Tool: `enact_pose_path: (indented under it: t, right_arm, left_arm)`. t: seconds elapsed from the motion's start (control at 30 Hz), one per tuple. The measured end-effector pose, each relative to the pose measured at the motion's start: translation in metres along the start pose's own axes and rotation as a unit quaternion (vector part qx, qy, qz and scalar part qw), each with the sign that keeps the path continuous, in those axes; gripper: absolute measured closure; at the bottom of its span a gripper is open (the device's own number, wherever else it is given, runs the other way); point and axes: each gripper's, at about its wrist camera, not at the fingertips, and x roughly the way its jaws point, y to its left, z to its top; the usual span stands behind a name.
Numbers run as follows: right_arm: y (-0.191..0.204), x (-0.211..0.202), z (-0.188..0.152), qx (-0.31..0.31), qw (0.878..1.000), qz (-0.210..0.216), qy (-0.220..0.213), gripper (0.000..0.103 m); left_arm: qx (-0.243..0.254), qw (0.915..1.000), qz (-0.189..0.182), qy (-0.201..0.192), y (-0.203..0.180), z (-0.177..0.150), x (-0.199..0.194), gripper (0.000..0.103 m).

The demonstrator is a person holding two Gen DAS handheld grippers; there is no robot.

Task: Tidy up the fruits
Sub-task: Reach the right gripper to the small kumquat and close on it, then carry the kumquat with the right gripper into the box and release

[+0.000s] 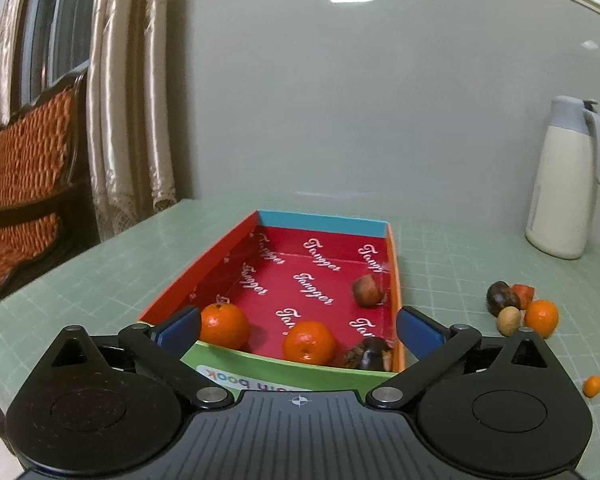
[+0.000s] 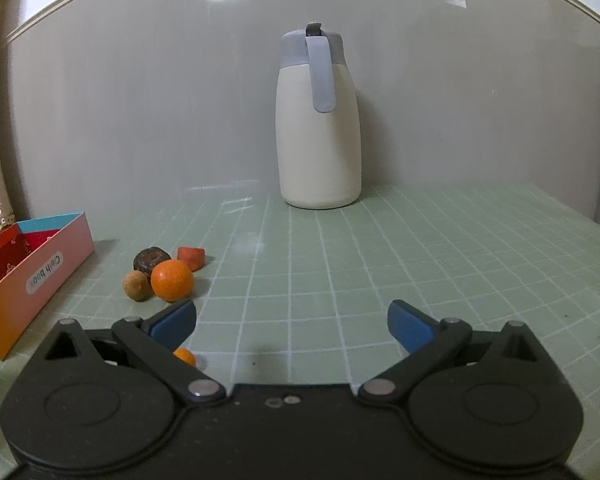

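From the left wrist camera, the left tongs stand wide apart with nothing between the blue pads, poised over the near end of the red-lined box that sits on the green gridded worktop. Inside the box, two oranges lie near the front wall, one at 9 o'clock beside the left pad and one in the middle; a dark brown fruit rests in the front corner at 3 o'clock, and a brown one lies against the right wall further in. Outside the box toward 3 o'clock, a cluster of loose fruit sits on the worktop, with a small orange fruit apart from it nearer the camera. A white jug stands at 2 o'clock by the wall. From the right wrist camera, the right tongs are likewise spread open and empty above the worktop. The fruit cluster lies at 10 o'clock, just beyond the left pad, near the box. The small orange fruit peeks out behind the left finger linkage. The jug stands at 12 o'clock.
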Motion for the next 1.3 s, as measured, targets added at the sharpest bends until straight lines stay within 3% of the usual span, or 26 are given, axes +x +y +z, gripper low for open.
enact_pose_path:
  t: [0.27, 0.43, 0.5, 0.57, 0.73, 0.8, 0.93, 1.2, 1.3]
  right_arm:
    - [0.005, -0.001, -0.001, -0.021, 1.0, 0.016, 0.007, 0.001]
    - [0.017, -0.004, -0.001, -0.035, 0.999, 0.037, 0.001, 0.007]
    - [0.023, -0.002, -0.001, -0.035, 0.998, 0.054, 0.009, 0.024]
    - [0.03, 0.003, -0.001, -0.035, 0.997, 0.069, 0.024, 0.033]
    - [0.046, 0.009, -0.004, -0.046, 0.995, 0.084, 0.041, 0.036]
    - [0.051, 0.013, -0.005, -0.05, 0.994, 0.084, 0.048, 0.053]
    - [0.054, 0.022, -0.007, -0.043, 0.993, 0.085, 0.066, 0.057]
    - [0.061, 0.03, -0.012, -0.05, 0.993, 0.075, 0.081, 0.081]
    - [0.063, 0.03, -0.013, -0.056, 0.993, 0.068, 0.079, 0.084]
  left_arm:
    - [0.021, 0.9997, -0.003, -0.008, -0.01, -0.003, -0.007, 0.0]
    - [0.023, 0.9997, 0.003, -0.011, -0.008, -0.003, -0.009, 0.0]
    - [0.021, 0.9997, 0.004, -0.011, -0.005, -0.003, -0.01, 0.0]
    - [0.019, 0.9997, 0.008, -0.012, -0.002, -0.003, -0.01, 0.0]
    - [0.015, 0.9996, 0.017, -0.014, 0.007, -0.002, -0.01, 0.0]
    - [0.013, 0.9996, 0.022, -0.015, 0.011, -0.001, -0.01, 0.0]
    - [0.011, 0.9994, 0.031, -0.014, 0.02, -0.001, -0.009, 0.0]
    - [-0.008, 0.999, 0.043, -0.008, 0.039, -0.001, -0.007, 0.0]
    - [-0.014, 0.9987, 0.048, -0.005, 0.045, -0.001, -0.006, 0.0]
